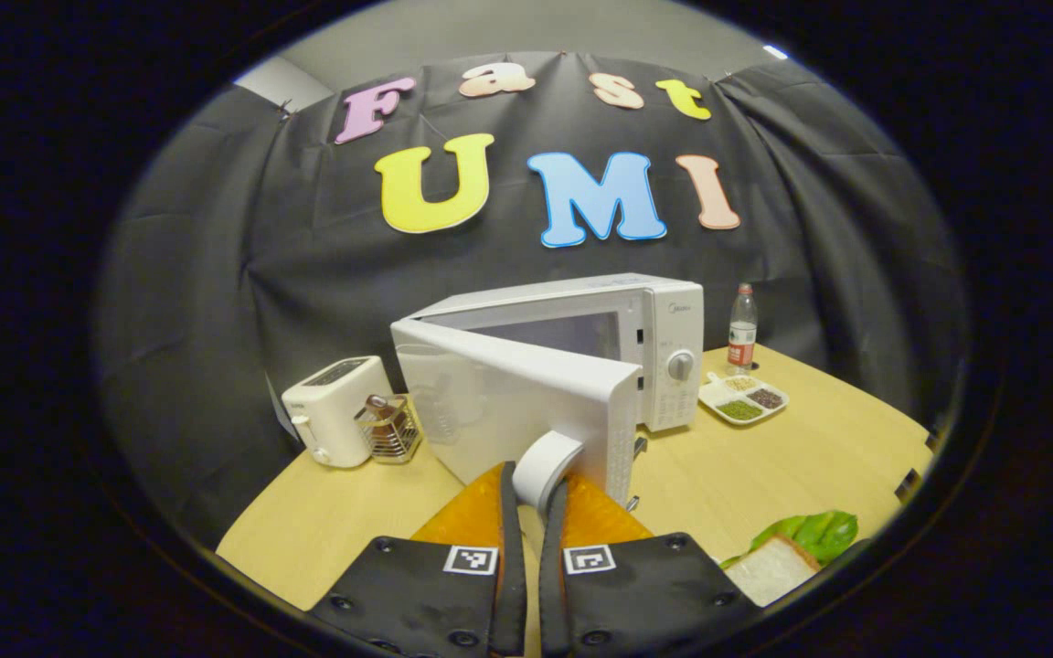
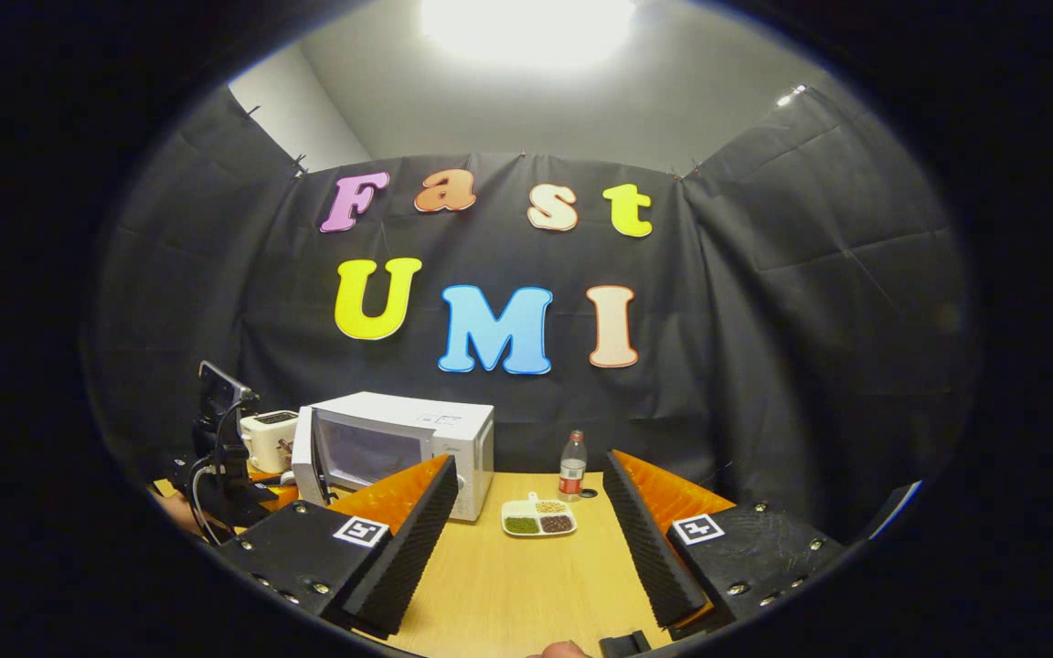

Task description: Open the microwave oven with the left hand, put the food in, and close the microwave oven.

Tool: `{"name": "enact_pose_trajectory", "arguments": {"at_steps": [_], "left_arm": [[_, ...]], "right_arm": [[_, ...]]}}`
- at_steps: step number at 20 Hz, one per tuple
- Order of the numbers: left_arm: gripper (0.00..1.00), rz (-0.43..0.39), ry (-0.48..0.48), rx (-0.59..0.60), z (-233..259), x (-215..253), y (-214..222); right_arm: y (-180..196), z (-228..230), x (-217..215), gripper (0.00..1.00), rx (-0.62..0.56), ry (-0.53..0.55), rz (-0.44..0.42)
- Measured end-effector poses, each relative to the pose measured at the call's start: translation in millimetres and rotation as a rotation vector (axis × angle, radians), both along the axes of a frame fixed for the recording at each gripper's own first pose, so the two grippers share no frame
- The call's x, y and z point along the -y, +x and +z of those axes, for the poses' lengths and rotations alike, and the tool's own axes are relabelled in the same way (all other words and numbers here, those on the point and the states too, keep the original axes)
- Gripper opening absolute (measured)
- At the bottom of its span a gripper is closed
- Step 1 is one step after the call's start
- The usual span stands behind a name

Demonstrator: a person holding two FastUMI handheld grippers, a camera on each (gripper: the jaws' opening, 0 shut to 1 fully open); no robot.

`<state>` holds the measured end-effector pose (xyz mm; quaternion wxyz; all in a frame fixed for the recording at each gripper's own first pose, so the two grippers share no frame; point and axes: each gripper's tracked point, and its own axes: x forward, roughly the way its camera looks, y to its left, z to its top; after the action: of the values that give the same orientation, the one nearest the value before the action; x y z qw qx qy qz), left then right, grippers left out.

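Microwave (image 1: 581, 352) stands mid-worktop (image 1: 764, 475), door (image 1: 508, 402) swung partly open. Your left gripper (image 1: 531, 489) has fingers narrow, pinched on door's white handle (image 1: 545, 461). Sandwich with lettuce (image 1: 792, 553) lies at 4 o'clock from door, near worktop edge. Divided dish (image 1: 744, 398) and bottle (image 1: 742, 329) at 3 o'clock of microwave; toaster (image 1: 335, 411) and small rack (image 1: 389, 428) at 9 o'clock. Your right gripper (image 2: 526, 525) hovers over worktop, fingers wide, holding nothing.
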<state>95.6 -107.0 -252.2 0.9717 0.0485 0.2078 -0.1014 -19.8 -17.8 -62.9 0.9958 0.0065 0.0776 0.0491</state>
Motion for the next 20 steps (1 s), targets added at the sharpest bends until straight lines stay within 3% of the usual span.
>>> {"name": "enact_pose_trajectory", "arguments": {"at_steps": [10, 20], "left_arm": [[0.12, -0.09, -0.034, -0.015, -5, -77, -20], [0.12, -0.109, -0.074, -0.015, -14, -148, -22]], "right_arm": [[8, 0, -122, 0.97, -0.022, 0.051, 0.023], [9, -12, -194, 0.97, -0.043, 0.072, 0.018]]}}
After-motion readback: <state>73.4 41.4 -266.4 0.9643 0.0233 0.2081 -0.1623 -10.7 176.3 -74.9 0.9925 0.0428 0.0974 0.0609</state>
